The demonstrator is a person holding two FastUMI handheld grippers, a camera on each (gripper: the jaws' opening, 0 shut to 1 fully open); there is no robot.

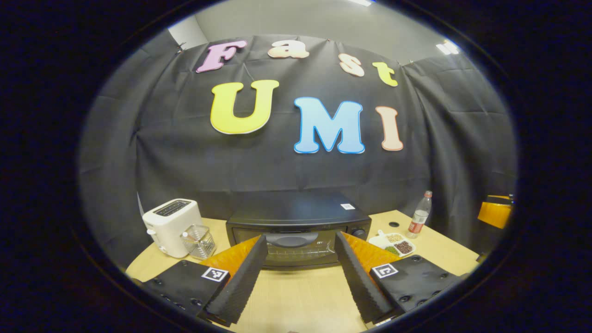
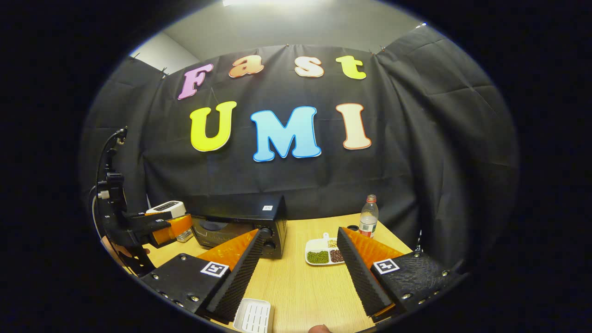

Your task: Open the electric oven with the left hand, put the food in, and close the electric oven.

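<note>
In the left gripper view, the left gripper [image 1: 300, 273] hangs above the wooden table [image 1: 300, 300] with its two fingers spread wide and nothing between them. Going left to right from it: beyond and left of its left finger stands a white toaster [image 1: 172, 225], with a clear glass container [image 1: 200, 241] just beside the toaster on its right. Straight ahead, framed in the gap between the fingers, sits the black electric oven [image 1: 298, 226], its glass door shut and its front facing the gripper. Just past the right finger lies a white divided dish of beans [image 1: 395, 244], and farther right and back stands a plastic bottle [image 1: 420, 221] near the booth's cloth wall. In the right gripper view, the right gripper [image 2: 296, 273] also stands wide apart over the table [image 2: 300, 282], holding nothing. Far to its left the left gripper [image 2: 169, 229] shows in a person's hand [image 2: 122, 252], raised in front of the toaster [image 2: 165, 208]. The electric oven [image 2: 245, 226] lies ahead and left, partly behind the right gripper's left finger. Close in, beside that finger's near end, a small white ridged tray [image 2: 253, 315] rests on the table. Ahead between the fingers, nearer the right one, is the dish of beans [image 2: 323, 253], with the bottle [image 2: 368, 217] behind it.
</note>
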